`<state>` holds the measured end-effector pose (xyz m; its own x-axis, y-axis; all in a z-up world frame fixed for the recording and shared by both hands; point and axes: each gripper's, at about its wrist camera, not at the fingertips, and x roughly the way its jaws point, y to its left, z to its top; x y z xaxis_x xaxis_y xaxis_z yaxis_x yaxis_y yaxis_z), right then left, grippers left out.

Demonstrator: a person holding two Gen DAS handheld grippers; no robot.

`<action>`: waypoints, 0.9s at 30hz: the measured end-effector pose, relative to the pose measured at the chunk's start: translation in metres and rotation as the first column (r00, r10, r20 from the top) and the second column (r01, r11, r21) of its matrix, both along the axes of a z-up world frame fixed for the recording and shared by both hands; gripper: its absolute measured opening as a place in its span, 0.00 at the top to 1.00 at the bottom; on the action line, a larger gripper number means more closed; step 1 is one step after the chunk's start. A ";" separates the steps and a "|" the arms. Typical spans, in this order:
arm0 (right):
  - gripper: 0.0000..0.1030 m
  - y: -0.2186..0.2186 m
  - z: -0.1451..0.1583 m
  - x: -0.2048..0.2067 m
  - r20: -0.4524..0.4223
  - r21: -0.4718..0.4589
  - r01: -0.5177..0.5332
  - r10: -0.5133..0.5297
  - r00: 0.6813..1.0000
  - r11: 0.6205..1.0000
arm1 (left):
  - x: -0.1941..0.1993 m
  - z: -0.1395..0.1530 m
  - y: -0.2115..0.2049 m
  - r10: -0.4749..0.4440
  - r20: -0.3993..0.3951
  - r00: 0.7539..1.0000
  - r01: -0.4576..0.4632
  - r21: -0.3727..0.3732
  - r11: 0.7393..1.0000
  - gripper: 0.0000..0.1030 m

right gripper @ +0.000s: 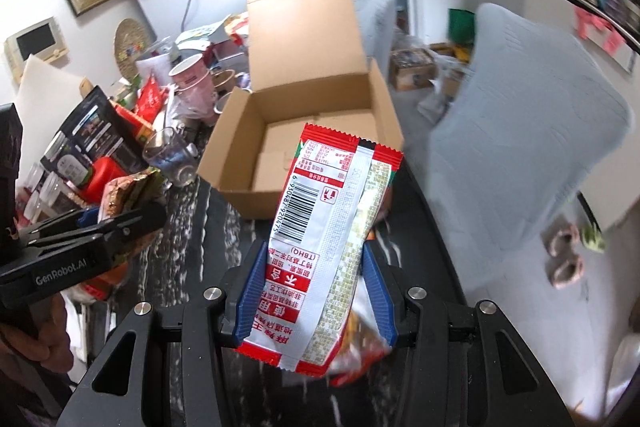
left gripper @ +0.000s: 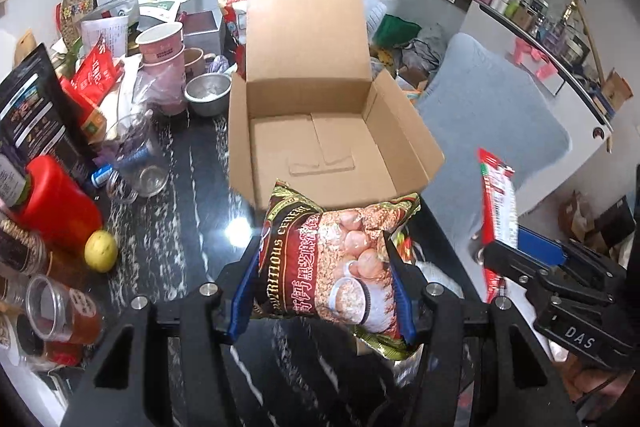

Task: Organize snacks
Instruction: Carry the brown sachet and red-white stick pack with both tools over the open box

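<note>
While my left claw (left gripper: 324, 291) pinches the maroon cereal bag (left gripper: 340, 263) between its blue pads, closed only as far as the bag's width allows, my right claw (right gripper: 316, 295) grips a red-and-white snack packet (right gripper: 328, 243) the same way, barcode side facing me. Both packs hang in the air just short of the cardboard box (left gripper: 320, 147), which sits open on the dark marbled table (left gripper: 188, 211) with its lid flap standing upright. To the left of the box stand a steel bowl (left gripper: 208, 95), a glass jug (left gripper: 136, 155) and a lemon (left gripper: 101, 251).
</note>
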<state>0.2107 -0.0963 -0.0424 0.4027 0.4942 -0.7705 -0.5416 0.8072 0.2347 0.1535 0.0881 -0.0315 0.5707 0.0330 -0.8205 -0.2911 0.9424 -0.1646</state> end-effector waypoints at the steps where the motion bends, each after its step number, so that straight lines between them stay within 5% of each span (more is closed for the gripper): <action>1: 0.54 0.006 -0.001 0.010 0.000 0.004 -0.021 0.021 1.000 1.000 | 0.008 0.000 0.001 0.006 0.000 1.000 -0.006 0.004 1.000 0.46; 27: 0.54 0.099 -0.048 0.205 0.035 -0.053 -0.226 0.228 0.973 0.973 | 0.200 -0.045 0.065 0.069 -0.001 0.998 -0.069 0.068 0.995 0.46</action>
